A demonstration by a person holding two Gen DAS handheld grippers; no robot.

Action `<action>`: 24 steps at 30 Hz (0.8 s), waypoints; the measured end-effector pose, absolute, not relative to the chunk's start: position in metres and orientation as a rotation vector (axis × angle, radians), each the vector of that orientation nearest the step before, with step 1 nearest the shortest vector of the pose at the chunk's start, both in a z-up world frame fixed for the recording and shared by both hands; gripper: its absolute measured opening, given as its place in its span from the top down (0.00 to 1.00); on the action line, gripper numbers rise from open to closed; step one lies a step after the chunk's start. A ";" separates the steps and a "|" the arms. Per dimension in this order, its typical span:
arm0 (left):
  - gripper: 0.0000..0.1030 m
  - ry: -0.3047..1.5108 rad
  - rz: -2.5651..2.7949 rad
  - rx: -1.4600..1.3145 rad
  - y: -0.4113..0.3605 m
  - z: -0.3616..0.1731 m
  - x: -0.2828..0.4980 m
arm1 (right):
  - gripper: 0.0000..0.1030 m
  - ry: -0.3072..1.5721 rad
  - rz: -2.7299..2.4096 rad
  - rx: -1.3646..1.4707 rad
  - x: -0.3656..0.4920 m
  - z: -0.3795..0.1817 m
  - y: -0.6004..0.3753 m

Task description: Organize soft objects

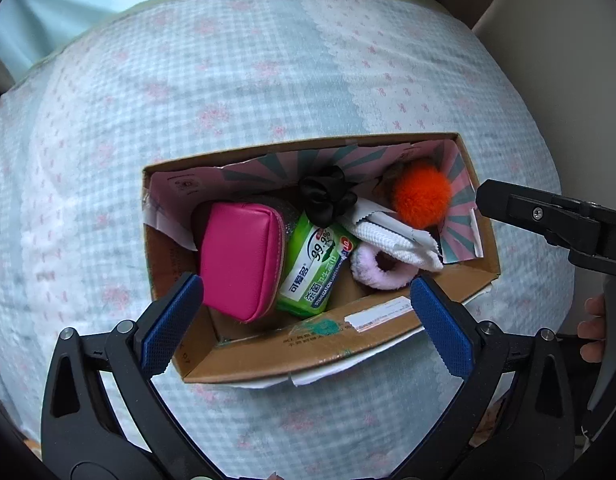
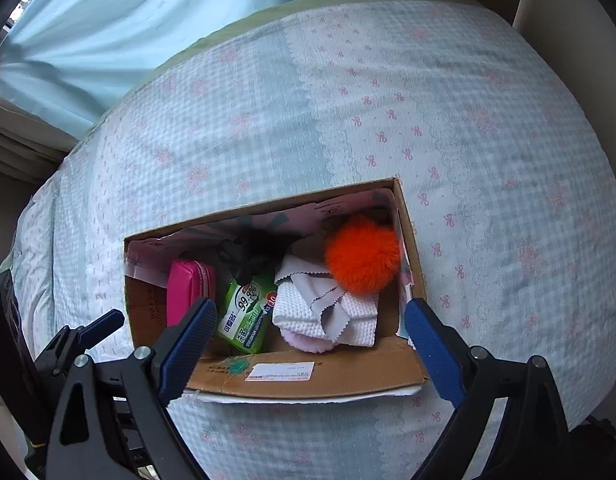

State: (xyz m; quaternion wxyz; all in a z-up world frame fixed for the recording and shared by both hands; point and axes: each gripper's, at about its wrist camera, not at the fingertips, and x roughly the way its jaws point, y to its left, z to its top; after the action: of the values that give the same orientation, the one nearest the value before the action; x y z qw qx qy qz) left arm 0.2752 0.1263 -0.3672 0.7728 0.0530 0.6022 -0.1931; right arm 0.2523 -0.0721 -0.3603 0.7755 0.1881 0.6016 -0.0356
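Task is looking nearly done: pink pouch [image 1: 242,258], wipes pack [image 1: 313,270], orange pompom [image 1: 421,194] are sitting inside cardboard box [image 1: 308,356] just ahead of left tongs [image 1: 306,316] and right tongs [image 2: 309,344], both spread, holding nothing.

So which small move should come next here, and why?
Probably lift both away and stop. The left hand-held gripper and right hand-held gripper are open and hold nothing. The pink pouch, wipes pack, black scrunchie, white cloth, pink scrunchie and orange pompom already lie inside the cardboard box, and nothing loose shows on the bedspread.
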 end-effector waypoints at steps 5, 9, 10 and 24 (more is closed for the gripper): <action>0.00 1.246 -0.400 0.107 0.134 -0.325 0.257 | 0.09 1.246 -0.057 0.376 0.235 -0.323 -0.070; 0.00 1.179 -0.363 0.071 0.140 -0.278 0.243 | 0.09 1.184 -0.039 0.322 0.218 -0.278 -0.068; 0.00 1.157 -0.355 0.059 0.142 -0.264 0.239 | 0.09 1.164 -0.037 0.304 0.213 -0.266 -0.069; 0.00 0.742 -0.237 -0.006 0.107 -0.064 0.139 | 0.09 0.818 -0.079 0.096 0.111 -0.088 -0.119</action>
State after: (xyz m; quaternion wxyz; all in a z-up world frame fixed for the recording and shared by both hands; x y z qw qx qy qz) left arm 0.1385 0.1069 -0.0644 0.9252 -0.0030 0.3615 -0.1154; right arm 0.1115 -0.1194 -0.0881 0.9156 0.0468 0.3976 -0.0382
